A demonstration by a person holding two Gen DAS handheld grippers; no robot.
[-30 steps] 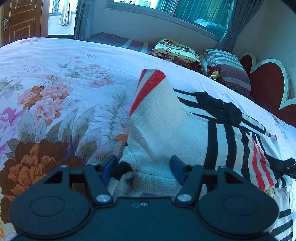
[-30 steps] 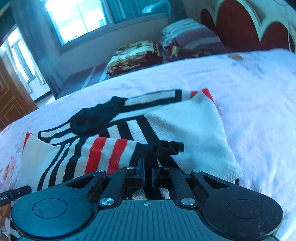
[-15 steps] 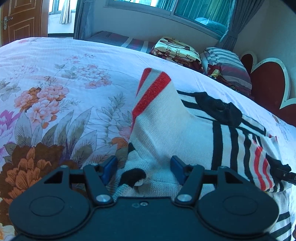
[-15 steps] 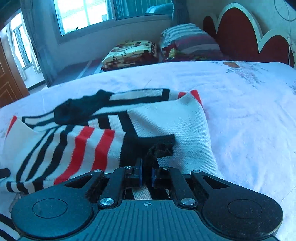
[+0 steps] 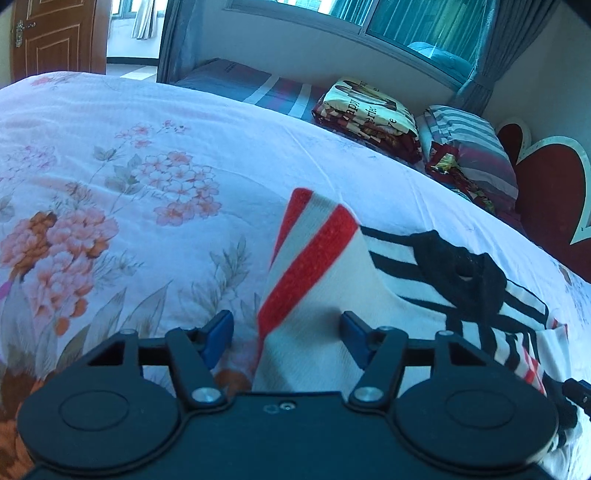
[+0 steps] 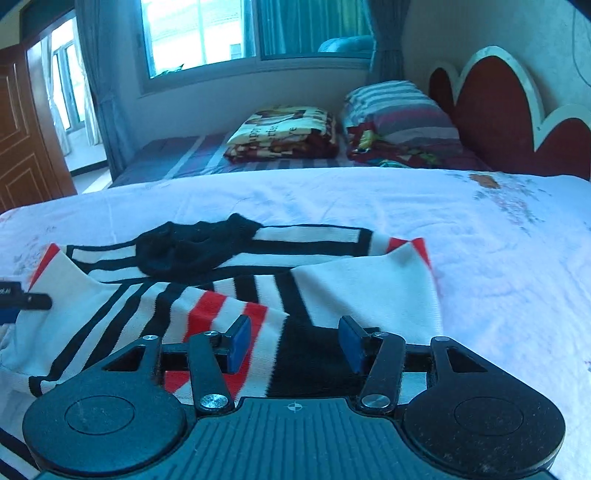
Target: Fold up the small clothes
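A small knit sweater (image 6: 332,284), white with black and red stripes and a black collar (image 6: 188,247), lies on the bed with both sleeves folded over its body. In the left wrist view the sweater (image 5: 332,288) shows its red-striped cuff (image 5: 314,251) pointing up. My left gripper (image 5: 286,334) is open, its blue pads either side of the folded sleeve, holding nothing. My right gripper (image 6: 293,345) is open over the sweater's near edge, holding nothing. The left gripper's tip (image 6: 22,299) shows at the left edge of the right wrist view.
The bed has a white floral cover (image 5: 110,221). A folded patterned blanket (image 6: 284,133) and a striped pillow (image 6: 399,110) lie beyond it, by a red heart-shaped headboard (image 6: 491,118). A window (image 6: 207,33) and a wooden door (image 5: 55,37) are behind.
My right gripper has opened and let go of the black cuff, and the folded sleeve now lies flat. Both grippers have drawn back a little; the left stayed open.
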